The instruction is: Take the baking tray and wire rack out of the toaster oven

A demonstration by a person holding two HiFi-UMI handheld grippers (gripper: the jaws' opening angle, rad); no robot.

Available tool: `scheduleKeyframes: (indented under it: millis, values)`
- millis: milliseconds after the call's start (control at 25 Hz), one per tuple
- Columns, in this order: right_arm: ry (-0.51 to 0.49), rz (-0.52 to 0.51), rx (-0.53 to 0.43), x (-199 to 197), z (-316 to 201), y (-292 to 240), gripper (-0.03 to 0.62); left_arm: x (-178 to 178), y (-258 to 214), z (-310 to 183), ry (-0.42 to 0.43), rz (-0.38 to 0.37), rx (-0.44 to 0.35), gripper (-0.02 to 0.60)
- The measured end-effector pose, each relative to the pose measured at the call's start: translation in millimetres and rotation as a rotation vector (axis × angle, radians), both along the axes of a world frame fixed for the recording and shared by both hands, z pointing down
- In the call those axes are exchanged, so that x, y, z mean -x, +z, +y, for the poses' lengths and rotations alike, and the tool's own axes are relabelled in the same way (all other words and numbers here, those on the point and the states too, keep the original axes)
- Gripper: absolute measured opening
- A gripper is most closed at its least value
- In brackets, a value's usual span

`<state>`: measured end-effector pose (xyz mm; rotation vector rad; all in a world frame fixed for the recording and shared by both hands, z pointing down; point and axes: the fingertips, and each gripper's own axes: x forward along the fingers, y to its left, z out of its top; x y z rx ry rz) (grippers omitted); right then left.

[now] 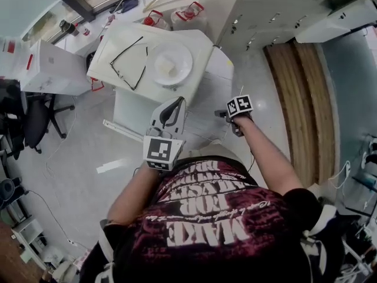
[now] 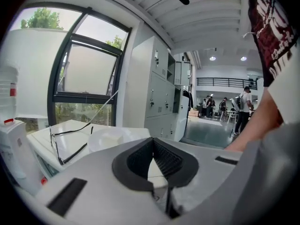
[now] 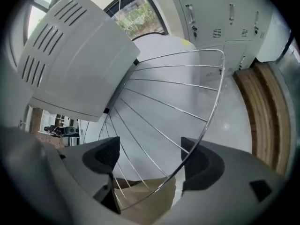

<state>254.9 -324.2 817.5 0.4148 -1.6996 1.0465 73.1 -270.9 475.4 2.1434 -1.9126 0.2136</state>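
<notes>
White lettering on the person's dark shirt (image 1: 206,217) includes "MAKE" and "FOR". At the left, a white top (image 1: 118,40) carries a white plate (image 1: 169,63) holding a pale scrap, too small to tell. The left gripper (image 2: 152,142) has its pads pressed together on nothing. The right gripper (image 3: 150,158) is spread wide over the wire rack (image 3: 168,102), whose rim crosses the right pad, beside a white vented casing (image 3: 75,60). The floor (image 1: 76,152) is grey, with a wooden strip (image 1: 300,111) at the right.

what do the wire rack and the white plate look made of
Wire rack: thin silvery rods with bright glints, likely chromed or stainless steel. Plate: smooth glossy white, probably ceramic, though melamine would look the same.
</notes>
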Motion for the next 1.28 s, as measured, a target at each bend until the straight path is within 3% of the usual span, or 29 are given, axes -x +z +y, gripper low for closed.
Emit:
scheduleKeyframes:
  millis: [160, 320, 520, 640, 720, 880, 1040, 1160, 1280]
  values:
    - [0.040, 0.073, -0.021, -13, 1, 6, 0.449, 10, 4, -6, 0.089, 0.027, 0.006, 0.006]
    - [0.151, 0.096, -0.073, -21, 2, -1, 0.457, 18, 3, -8, 0.190, 0.046, 0.006, 0.006]
    - [0.325, 0.031, -0.164, -24, 6, -20, 0.457, 23, 7, -5, 0.292, 0.068, 0.002, 0.006]
    - [0.351, -0.019, -0.227, -20, 17, -36, 0.447, 30, 13, -1, 0.308, 0.065, -0.001, 0.006]
    - [0.347, -0.048, -0.295, -18, 26, -53, 0.396, 36, 17, 4, 0.295, 0.076, -0.001, 0.006]
    - [0.336, -0.153, -0.462, -8, 48, -94, 0.213, 41, 12, 17, 0.254, 0.090, -0.020, 0.006]
    - [0.340, -0.247, -0.615, -4, 81, -141, 0.149, 39, 11, 49, 0.216, 0.097, -0.020, 0.006]
    - [0.361, -0.290, -0.735, -6, 107, -182, 0.003, 41, 2, 80, 0.171, 0.072, -0.043, 0.006]
    - [0.321, -0.302, -0.785, -6, 144, -207, 0.003, 48, -1, 118, 0.101, 0.044, -0.042, 0.006]
